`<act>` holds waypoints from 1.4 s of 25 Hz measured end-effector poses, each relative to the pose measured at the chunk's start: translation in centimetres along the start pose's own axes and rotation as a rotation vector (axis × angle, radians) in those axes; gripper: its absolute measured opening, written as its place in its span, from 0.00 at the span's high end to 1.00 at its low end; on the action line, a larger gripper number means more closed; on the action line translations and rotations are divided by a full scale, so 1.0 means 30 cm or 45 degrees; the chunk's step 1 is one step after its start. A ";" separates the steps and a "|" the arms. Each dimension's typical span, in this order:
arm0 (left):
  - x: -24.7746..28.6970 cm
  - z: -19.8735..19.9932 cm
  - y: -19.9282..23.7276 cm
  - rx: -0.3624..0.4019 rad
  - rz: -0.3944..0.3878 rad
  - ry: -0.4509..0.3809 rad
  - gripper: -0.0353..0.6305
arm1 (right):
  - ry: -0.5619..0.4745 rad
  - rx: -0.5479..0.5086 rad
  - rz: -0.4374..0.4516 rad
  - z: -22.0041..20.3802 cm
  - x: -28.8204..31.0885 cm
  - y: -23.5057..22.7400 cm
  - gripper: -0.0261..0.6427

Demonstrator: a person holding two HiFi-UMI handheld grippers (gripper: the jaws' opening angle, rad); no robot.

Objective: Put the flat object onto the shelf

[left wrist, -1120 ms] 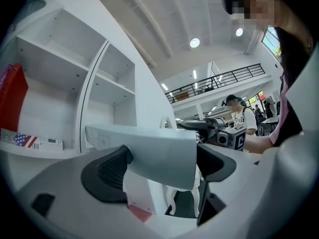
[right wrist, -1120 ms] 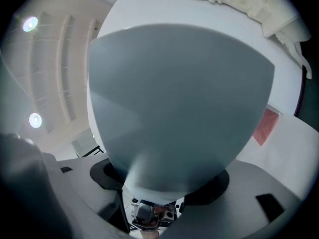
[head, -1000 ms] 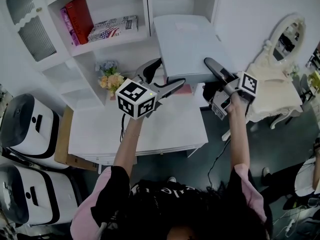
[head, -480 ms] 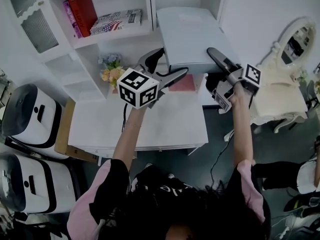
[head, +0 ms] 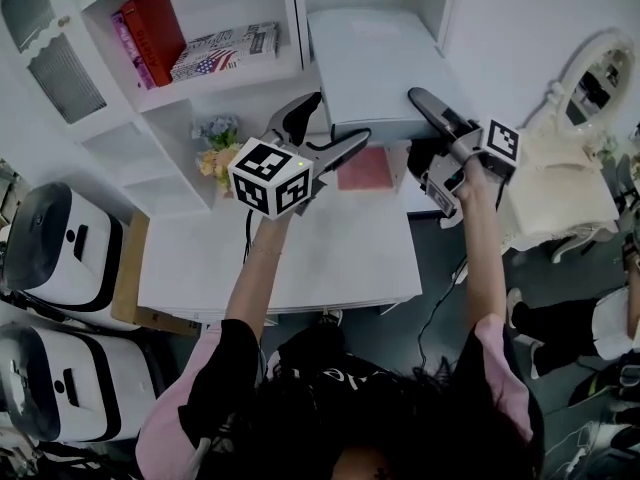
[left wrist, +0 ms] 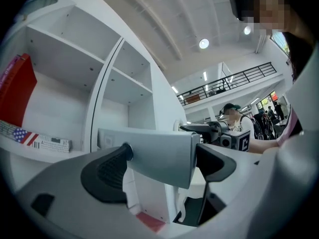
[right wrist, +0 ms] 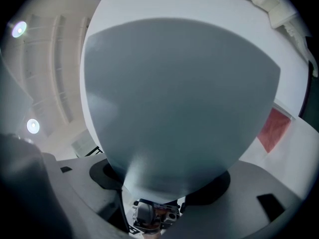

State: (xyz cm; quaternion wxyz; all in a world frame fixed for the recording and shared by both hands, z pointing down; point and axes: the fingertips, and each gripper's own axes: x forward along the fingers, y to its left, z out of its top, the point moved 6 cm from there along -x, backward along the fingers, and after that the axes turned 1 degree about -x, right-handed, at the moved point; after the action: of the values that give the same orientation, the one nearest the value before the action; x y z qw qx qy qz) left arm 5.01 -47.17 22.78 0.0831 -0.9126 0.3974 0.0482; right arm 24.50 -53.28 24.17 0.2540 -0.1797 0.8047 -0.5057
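I have the flat grey box held up between both tools, high above the white bench and in front of the white shelf unit. The left gripper is clamped on the box's near left corner. In the left gripper view its two dark fingers press the box from either side, with the box edge lying crosswise between them. The right gripper grasps the box's right edge. In the right gripper view the grey face fills most of the frame and narrows down into the pinch of the fingers, so that gripper is clenched on the box too. From the head view the box lies roughly level, its far end at the mouth of the compartment to the right of the upright divider. I cannot tell whether it touches the shelf board there. In the compartment to the left stand red books, with a flag-printed box lying beside them. Below the box a reddish flat sheet lies on the bench, and a bunch of flowers sits near the left gripper.
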 end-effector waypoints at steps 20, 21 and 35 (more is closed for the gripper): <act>0.206 -0.028 0.410 -0.132 0.135 -0.145 0.27 | -0.032 0.005 -0.021 0.239 0.372 -0.085 0.49; 0.210 -0.028 0.416 -0.142 0.130 -0.152 0.27 | -0.032 0.005 -0.019 0.242 0.375 -0.085 0.49; 0.224 -0.021 0.431 -0.152 0.114 -0.147 0.27 | -0.067 0.012 0.013 0.248 0.374 -0.090 0.48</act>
State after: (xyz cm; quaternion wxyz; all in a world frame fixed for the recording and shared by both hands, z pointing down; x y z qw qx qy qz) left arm 0.12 -60.77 20.91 0.0491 -0.8929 0.4290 0.1280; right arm 19.94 -65.93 21.40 0.2784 -0.1877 0.7963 -0.5032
